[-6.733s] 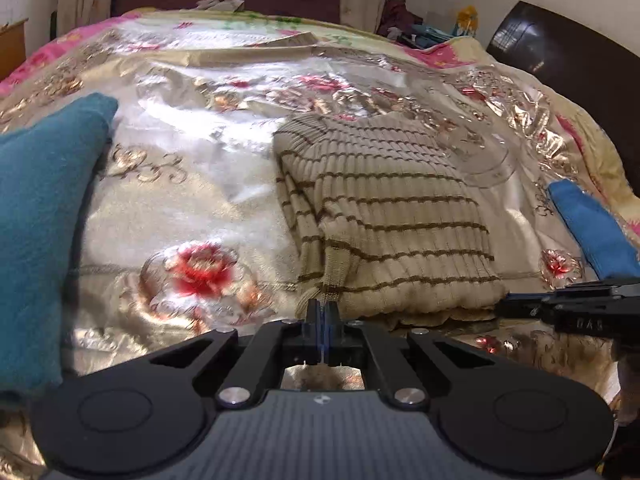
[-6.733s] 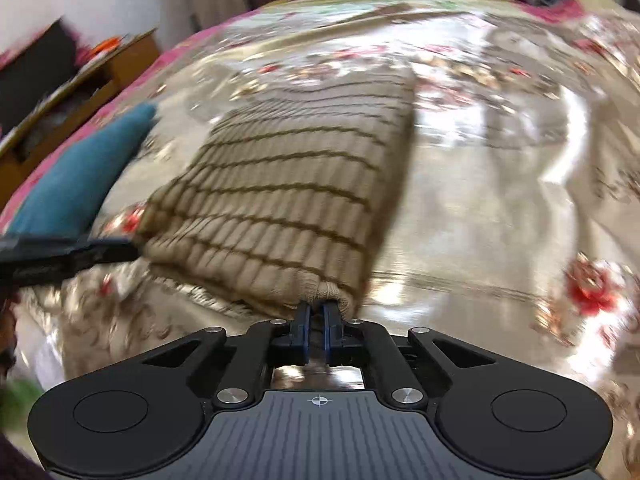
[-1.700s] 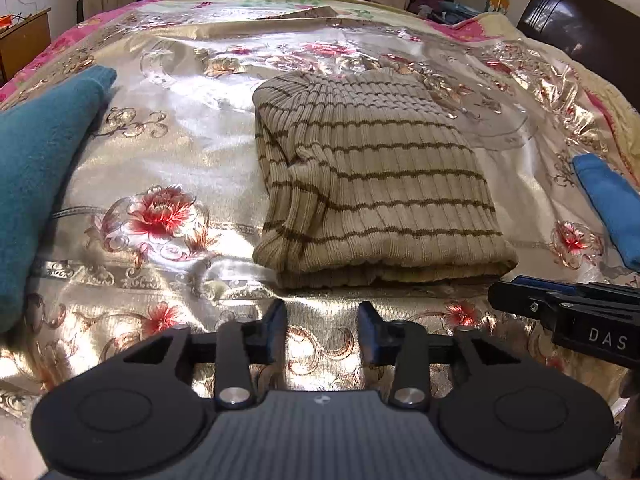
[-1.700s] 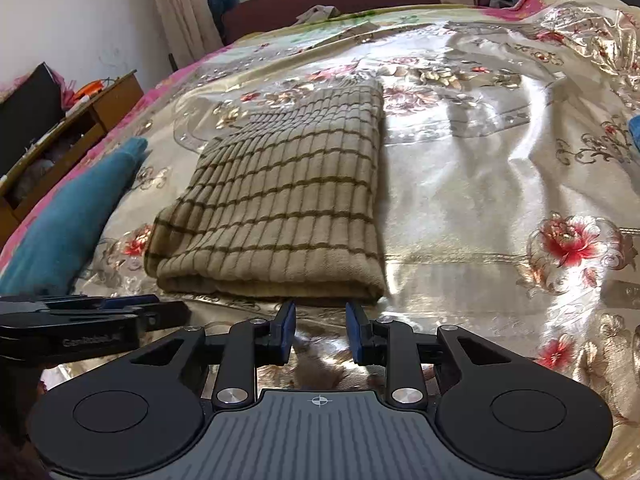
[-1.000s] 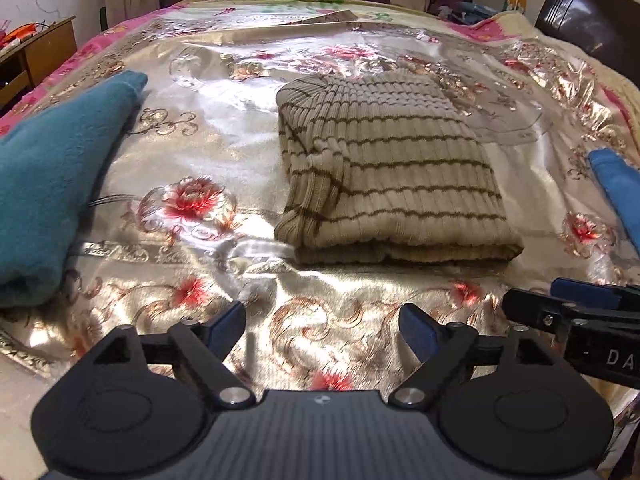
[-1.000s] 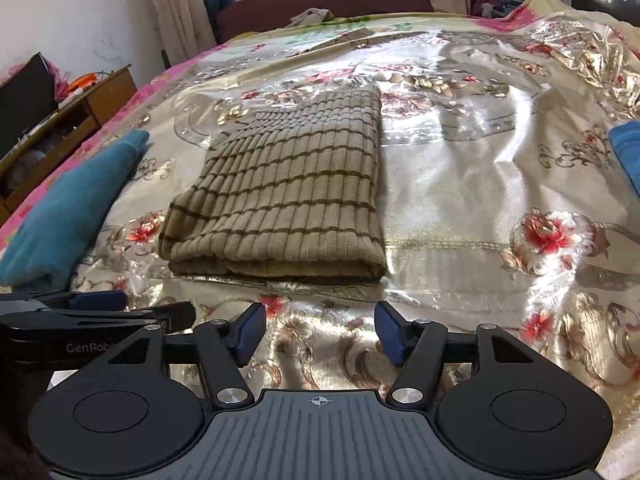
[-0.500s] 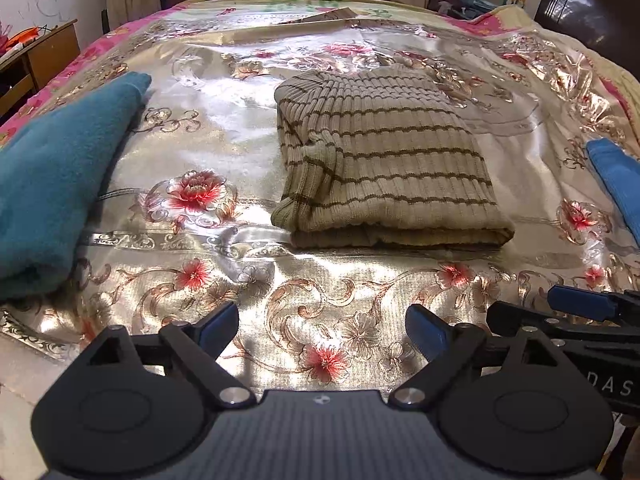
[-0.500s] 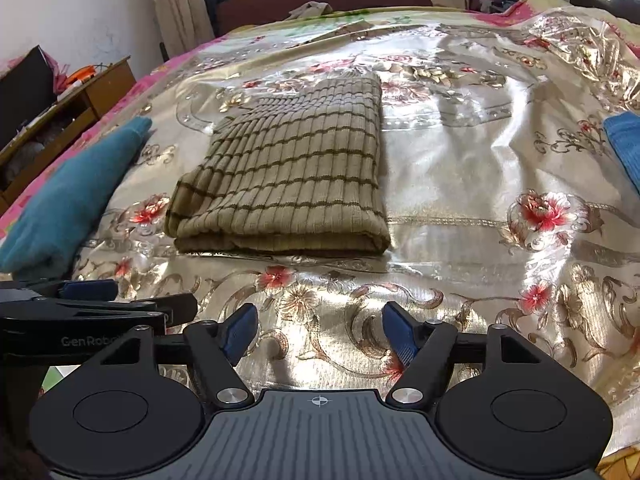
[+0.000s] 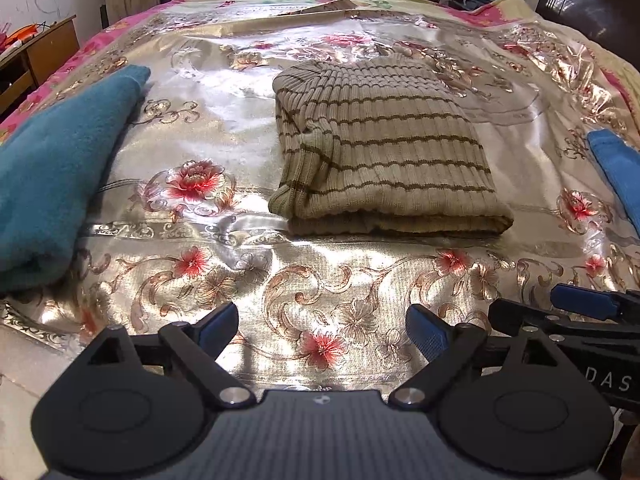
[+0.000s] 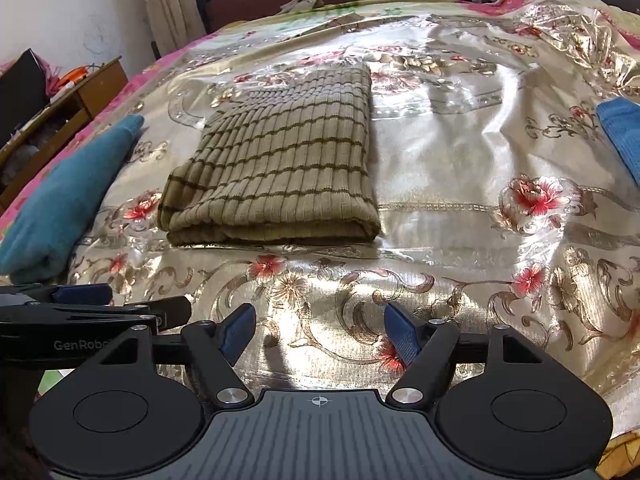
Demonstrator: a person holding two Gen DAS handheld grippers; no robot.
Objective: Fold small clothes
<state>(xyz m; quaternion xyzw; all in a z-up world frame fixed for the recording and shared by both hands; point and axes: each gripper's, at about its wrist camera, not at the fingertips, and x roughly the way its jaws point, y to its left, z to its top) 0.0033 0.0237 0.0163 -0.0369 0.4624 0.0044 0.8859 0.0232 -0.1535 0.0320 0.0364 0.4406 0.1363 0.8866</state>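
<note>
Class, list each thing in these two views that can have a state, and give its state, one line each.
Sweater: folded, flat on the bedspread, held by neither gripper.
Left gripper: open, empty, short of the sweater.
Right gripper: open, empty, short of the sweater.
Teal cloth: folded, lying left of the sweater.
Blue cloth: at the right edge, partly out of view.
Bedspread: spread, slightly wrinkled.

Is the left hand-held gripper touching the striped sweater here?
Apart. In the left wrist view, the left hand-held gripper is open, and a band of bare bedspread lies between its fingertips and the near edge of the folded striped sweater.
</note>
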